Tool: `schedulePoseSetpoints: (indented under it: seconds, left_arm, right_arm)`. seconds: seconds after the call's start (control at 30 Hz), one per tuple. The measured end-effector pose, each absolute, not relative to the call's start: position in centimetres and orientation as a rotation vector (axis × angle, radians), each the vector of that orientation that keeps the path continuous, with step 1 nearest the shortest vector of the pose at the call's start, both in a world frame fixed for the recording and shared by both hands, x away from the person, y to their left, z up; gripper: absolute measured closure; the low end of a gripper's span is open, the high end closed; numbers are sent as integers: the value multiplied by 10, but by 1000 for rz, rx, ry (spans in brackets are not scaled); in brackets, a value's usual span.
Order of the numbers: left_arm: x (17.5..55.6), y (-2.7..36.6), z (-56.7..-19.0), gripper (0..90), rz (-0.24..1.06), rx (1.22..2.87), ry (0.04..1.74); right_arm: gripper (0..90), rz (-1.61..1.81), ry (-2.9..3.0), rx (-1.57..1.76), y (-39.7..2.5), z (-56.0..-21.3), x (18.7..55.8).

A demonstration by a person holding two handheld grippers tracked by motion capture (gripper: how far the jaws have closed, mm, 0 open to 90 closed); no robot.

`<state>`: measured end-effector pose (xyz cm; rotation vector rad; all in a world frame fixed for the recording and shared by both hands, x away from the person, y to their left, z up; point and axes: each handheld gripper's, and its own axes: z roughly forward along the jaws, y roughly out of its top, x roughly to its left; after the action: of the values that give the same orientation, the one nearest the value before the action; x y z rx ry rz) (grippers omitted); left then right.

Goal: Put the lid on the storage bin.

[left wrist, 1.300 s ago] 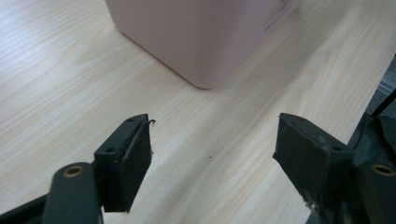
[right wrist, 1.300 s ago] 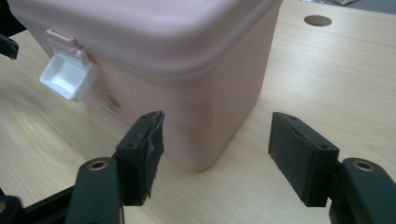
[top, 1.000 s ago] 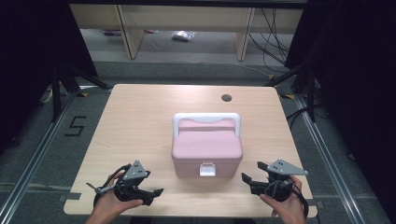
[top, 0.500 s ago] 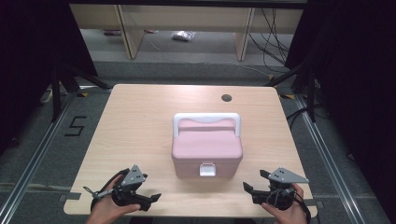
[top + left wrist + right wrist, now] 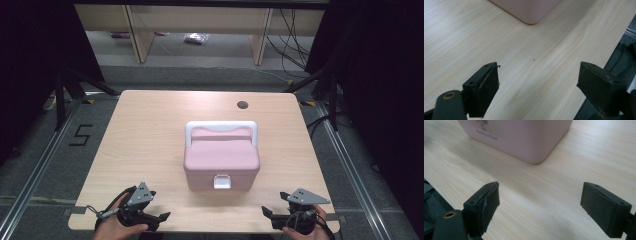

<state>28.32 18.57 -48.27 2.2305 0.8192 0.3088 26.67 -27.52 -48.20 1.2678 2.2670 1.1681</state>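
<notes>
Pink lidded box (image 5: pixel 221 156), white handle folded flat, latch shut, at frame centre on wooden table (image 5: pixel 150 130). Left gripper (image 5: pixel 159 218) lower left, right gripper (image 5: pixel 269 213) lower right, jaws spread wide, empty. Pulled back toward bottom edge since earlier frames.

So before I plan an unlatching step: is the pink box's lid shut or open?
Shut. The lid lies flat on the pink box, the white latch is down over its front, and the white handle is folded back.
</notes>
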Motion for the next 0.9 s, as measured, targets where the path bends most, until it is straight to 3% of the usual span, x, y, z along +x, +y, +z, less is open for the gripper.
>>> schedulePoseSetpoints:
  seconds: [0.2,0.9]
  left_arm:
    - [279,189,-485,167,305,2185,861]
    - [275,192,-494,167,317,2250,855]
  right_arm:
    - [167,1101,2308,1293,-278,-488,263]
    - [171,1007,2360,1367,-276,-499,256]
